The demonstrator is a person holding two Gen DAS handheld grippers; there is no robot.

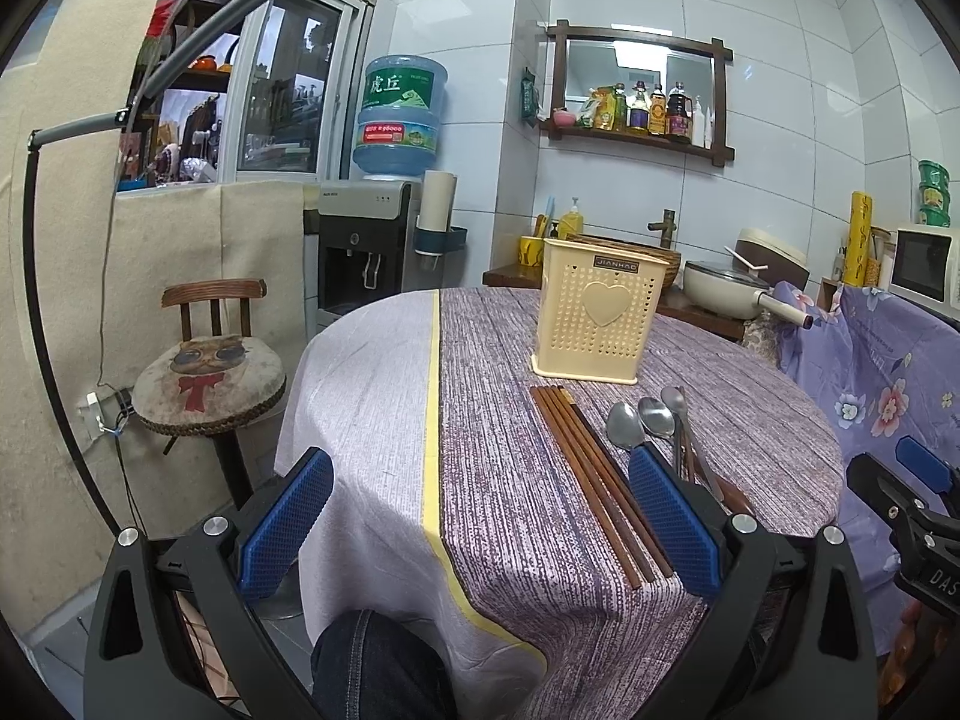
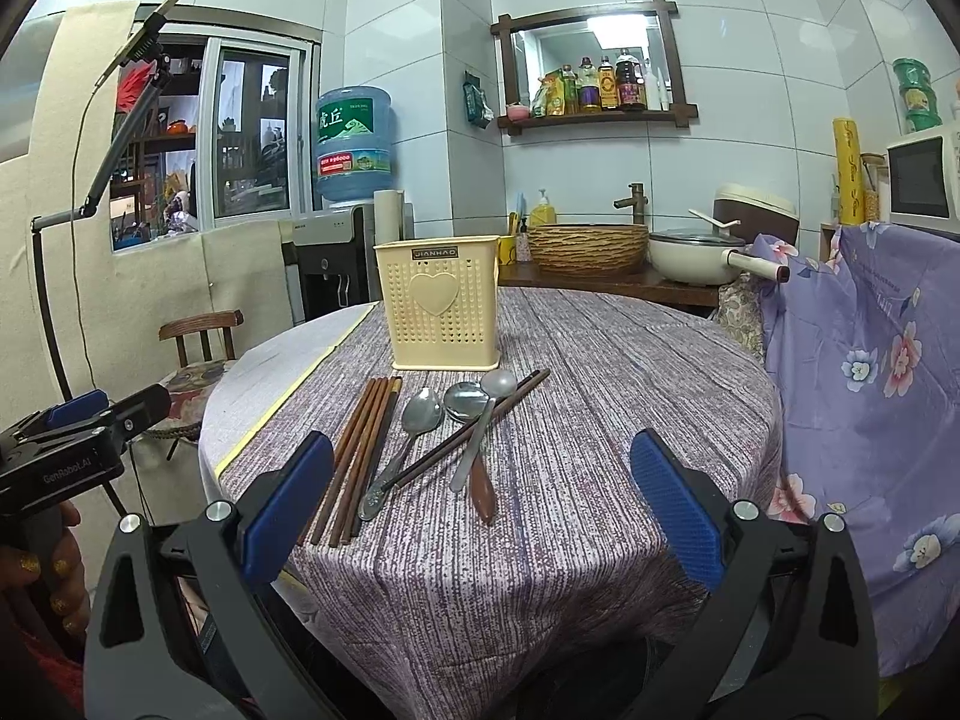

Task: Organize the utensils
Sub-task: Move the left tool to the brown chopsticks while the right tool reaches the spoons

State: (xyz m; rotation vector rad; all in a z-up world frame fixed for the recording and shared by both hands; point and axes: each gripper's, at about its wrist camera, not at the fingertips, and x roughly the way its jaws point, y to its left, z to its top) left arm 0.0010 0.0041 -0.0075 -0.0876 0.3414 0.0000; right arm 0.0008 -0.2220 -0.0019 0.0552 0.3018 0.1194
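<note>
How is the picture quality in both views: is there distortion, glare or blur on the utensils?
Left wrist view: strong fisheye bending, dark corners; the metal spoons show mild glare, the brown wooden chopsticks look sharp. Right wrist view: the same bending of wall tiles; the cream perforated plastic utensil holder is sharp and evenly lit, with a bright ceiling-light reflection in the wood-framed mirror.

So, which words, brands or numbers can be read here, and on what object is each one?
"JIANHAO": plate on the cream utensil holder.
"虎丘": blue water jug.
"GenRobot.AI": body of the left gripper.
"DAS", cut off: right gripper.
Jug's red band, bottles and green cans: too small to read.
</note>
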